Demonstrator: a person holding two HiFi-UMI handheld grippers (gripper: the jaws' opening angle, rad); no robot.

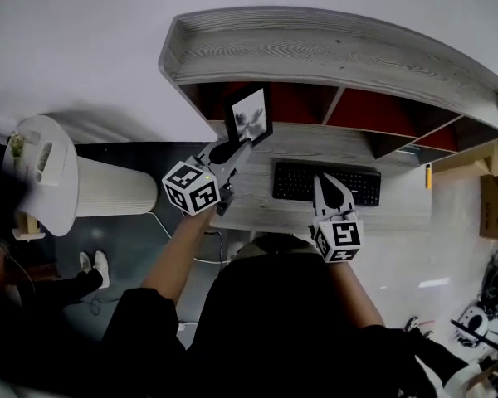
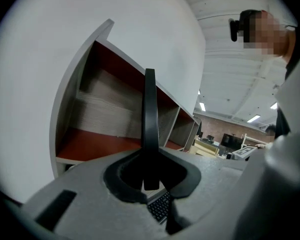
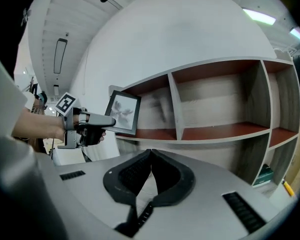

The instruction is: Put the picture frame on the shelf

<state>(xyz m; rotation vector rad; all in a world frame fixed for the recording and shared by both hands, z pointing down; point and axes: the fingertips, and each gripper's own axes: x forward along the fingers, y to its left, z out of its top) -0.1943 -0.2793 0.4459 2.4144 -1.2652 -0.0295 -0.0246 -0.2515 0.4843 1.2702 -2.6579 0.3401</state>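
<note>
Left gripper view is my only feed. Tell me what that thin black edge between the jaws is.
Observer: A black picture frame with a grey print, seen edge-on by you; the left gripper is shut on its lower edge.
Operator: Report the other gripper.
Observer: The right gripper is shut and empty, above the keyboard.
Operator: Give me the frame's facing.
Observer: Its printed face is turned toward the person, its back toward the shelf.
</note>
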